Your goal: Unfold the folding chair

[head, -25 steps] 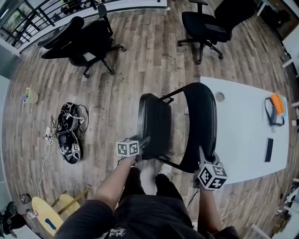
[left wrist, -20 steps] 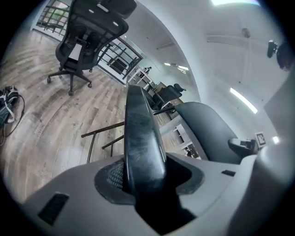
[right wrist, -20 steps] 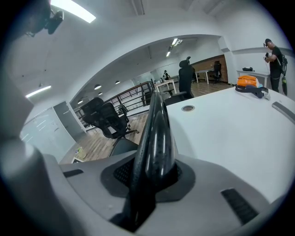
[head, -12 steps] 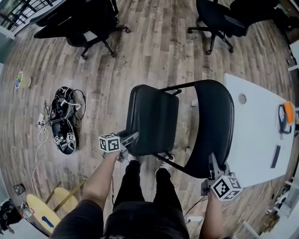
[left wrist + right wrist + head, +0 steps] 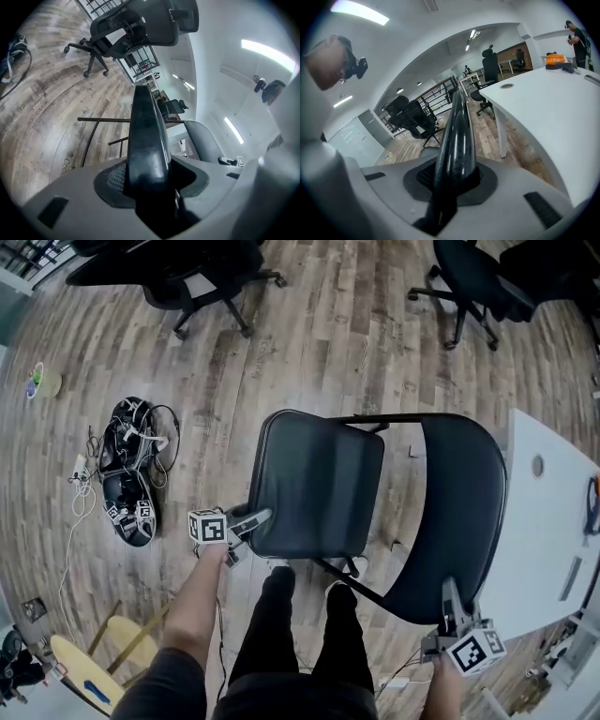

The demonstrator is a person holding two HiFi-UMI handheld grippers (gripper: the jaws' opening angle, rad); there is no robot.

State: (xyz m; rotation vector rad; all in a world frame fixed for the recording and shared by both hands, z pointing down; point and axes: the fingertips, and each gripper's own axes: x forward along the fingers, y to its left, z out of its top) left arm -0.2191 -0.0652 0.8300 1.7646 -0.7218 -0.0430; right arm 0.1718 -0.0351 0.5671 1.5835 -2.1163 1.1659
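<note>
Jaws of the left gripper (image 5: 255, 519) clamp the seat (image 5: 319, 479) edge while easing open; the right gripper (image 5: 451, 604) jaws are closing on the backrest (image 5: 459, 512). Seat has swung down off the backrest since a second ago: chair (image 5: 394, 418), on the floor (image 5: 309, 343), looks nearly unfolded

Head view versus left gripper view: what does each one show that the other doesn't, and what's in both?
Only the head view: the person's legs, left forearm, the marker cube on the left gripper, and the whole top of the seat. Only the left gripper view: ceiling lights and, close up, the seat's edge between that gripper's opening jaws. Both: the seat and the wooden floor.
</note>
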